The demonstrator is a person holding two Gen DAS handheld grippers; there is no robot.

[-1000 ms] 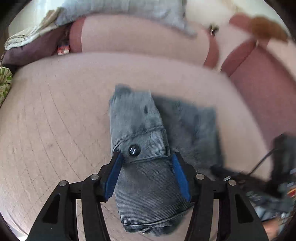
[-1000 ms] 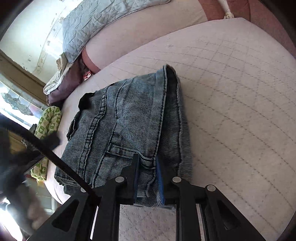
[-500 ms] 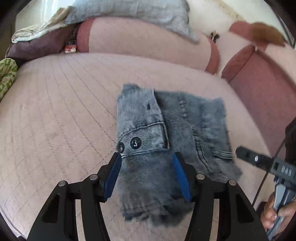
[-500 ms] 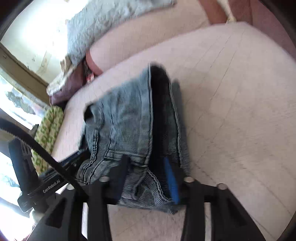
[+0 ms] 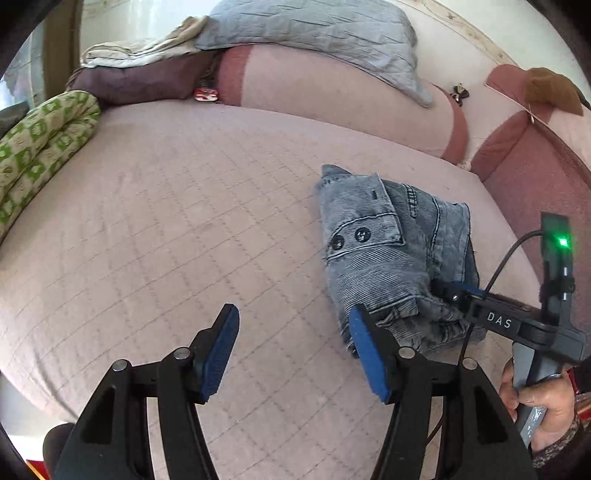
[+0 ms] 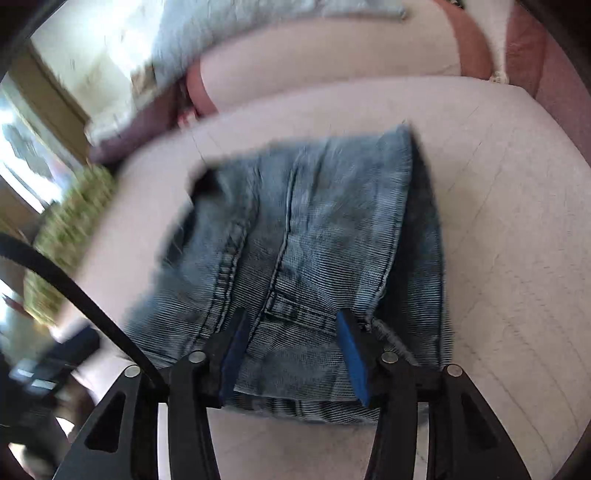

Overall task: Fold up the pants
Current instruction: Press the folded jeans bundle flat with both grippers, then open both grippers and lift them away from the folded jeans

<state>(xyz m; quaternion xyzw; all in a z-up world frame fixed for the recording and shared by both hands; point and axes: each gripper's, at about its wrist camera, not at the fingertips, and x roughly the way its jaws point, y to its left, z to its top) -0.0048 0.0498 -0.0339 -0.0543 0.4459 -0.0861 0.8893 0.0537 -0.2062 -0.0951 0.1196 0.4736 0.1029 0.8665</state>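
The grey-blue denim pants (image 5: 391,254) lie folded into a compact bundle on the pink quilted couch seat (image 5: 184,229); they also fill the middle of the right wrist view (image 6: 314,258). My left gripper (image 5: 291,350) is open and empty, to the left of the bundle's near edge. My right gripper (image 6: 291,354) is open, its fingers straddling the near edge of the pants; it also shows at the bundle's right side in the left wrist view (image 5: 454,291).
A grey quilted pillow (image 5: 314,33) and a dark purple cushion (image 5: 136,81) lie along the pink backrest. A green patterned blanket (image 5: 40,136) is at the far left. A reddish armrest (image 5: 535,184) bounds the seat on the right.
My right gripper has opened and let go of the pants' edge. My left gripper has pulled back and swung left off the bundle, which now lies flat on the seat.
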